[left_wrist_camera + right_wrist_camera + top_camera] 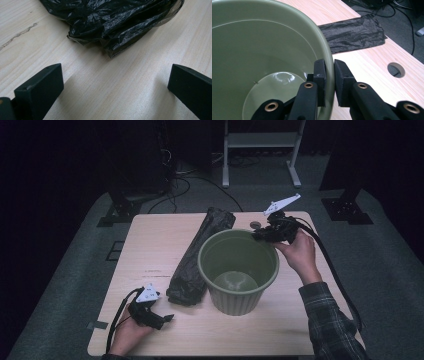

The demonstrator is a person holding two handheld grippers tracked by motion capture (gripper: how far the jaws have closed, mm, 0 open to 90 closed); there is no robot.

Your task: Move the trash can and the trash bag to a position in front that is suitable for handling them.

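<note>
Right tongs (329, 82) pinch the green bucket (262, 50) rim.

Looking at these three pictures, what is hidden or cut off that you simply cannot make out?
- High view: the green bin covers part of the black bag.
- Left gripper view: the bag's far end is cut off by the top edge; the left gripper, open, shows just two jaw tips.
- Right gripper view: the bin's left side runs out of frame, and the right gripper, clamped on the rim, covers part of its wall.

Bucket (239, 270): upright on tabletop (150, 240), centre-right.
Bag (200, 252): lying left of bucket, touching it.
Right gripper (263, 236): on bucket's far rim.
Left gripper (162, 319): near edge, before bag.
</note>
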